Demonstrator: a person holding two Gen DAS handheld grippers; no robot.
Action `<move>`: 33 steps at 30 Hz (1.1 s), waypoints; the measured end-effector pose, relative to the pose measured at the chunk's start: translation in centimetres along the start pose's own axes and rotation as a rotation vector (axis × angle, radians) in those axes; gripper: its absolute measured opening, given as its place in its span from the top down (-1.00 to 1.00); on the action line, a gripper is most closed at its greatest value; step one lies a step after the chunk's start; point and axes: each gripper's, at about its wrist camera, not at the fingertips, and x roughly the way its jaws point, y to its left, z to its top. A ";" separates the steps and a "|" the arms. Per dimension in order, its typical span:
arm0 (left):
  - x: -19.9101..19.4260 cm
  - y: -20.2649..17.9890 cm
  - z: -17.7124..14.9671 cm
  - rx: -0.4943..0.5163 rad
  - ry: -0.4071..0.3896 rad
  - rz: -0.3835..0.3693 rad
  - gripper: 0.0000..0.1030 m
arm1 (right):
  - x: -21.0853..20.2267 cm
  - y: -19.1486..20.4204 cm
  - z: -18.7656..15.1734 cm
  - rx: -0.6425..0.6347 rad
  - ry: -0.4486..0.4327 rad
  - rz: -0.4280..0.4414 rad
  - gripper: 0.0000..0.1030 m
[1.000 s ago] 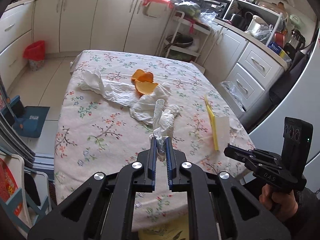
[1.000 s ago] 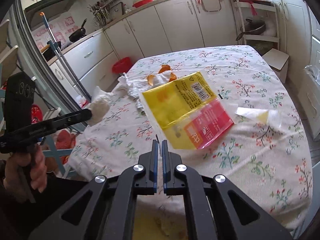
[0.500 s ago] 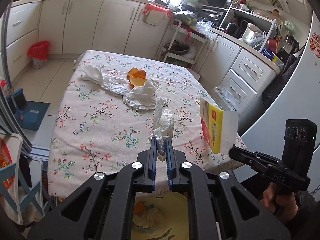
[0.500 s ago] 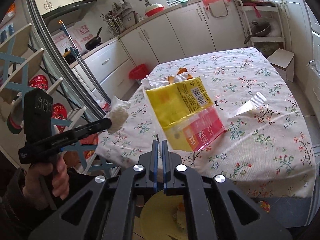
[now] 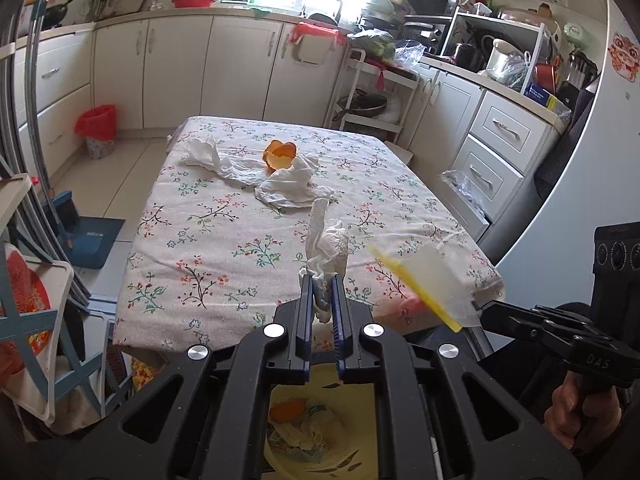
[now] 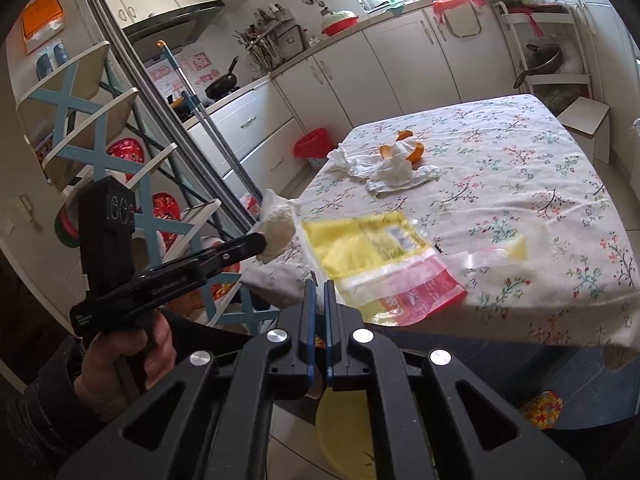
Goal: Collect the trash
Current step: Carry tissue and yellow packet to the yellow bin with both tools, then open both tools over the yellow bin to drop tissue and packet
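My left gripper (image 5: 320, 282) is shut on a crumpled white tissue (image 5: 326, 246), held off the table's near edge above a yellow trash bin (image 5: 320, 432) that holds peel and wrappers. My right gripper (image 6: 319, 286) is shut on a yellow and red plastic wrapper (image 6: 380, 260), also off the table's edge, with the bin (image 6: 344, 428) below it. The wrapper shows blurred in the left wrist view (image 5: 424, 284). On the flowered tablecloth (image 5: 224, 240) lie orange peel (image 5: 280, 154) and crumpled white tissues (image 5: 288, 186).
A clear wrapper scrap (image 6: 500, 254) lies on the table's right part. A small red bin (image 5: 98, 130) stands on the floor by the far cabinets. A blue folding rack (image 6: 100, 140) and a mop handle (image 6: 208, 120) stand to the left. Drawers (image 5: 496, 152) line the right.
Both grippers have drawn back from over the table to beyond its near edge, carrying the tissue and the wrapper. The yellow bin has come into view beneath them.
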 end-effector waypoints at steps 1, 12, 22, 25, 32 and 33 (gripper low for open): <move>-0.1 -0.2 -0.1 0.005 0.000 0.001 0.84 | -0.1 0.3 -0.2 -0.004 0.002 0.006 0.91; -0.5 -0.5 -1.2 0.009 0.011 -0.001 0.84 | -0.7 1.0 -0.9 -0.022 0.006 0.014 0.91; -0.3 -2.0 -3.1 0.053 0.059 0.003 0.84 | -1.0 0.6 -1.3 -0.010 0.006 0.003 0.91; 0.3 -2.9 -4.1 0.071 0.103 0.002 0.84 | -1.0 0.5 -1.3 -0.003 0.007 -0.002 0.91; 1.4 -4.7 -6.2 0.116 0.181 0.025 0.32 | -1.1 -0.4 -1.6 0.034 0.015 -0.022 0.91; 1.4 -4.9 -6.3 0.123 0.182 0.033 0.17 | -1.2 -0.6 -1.6 0.042 0.014 -0.025 0.91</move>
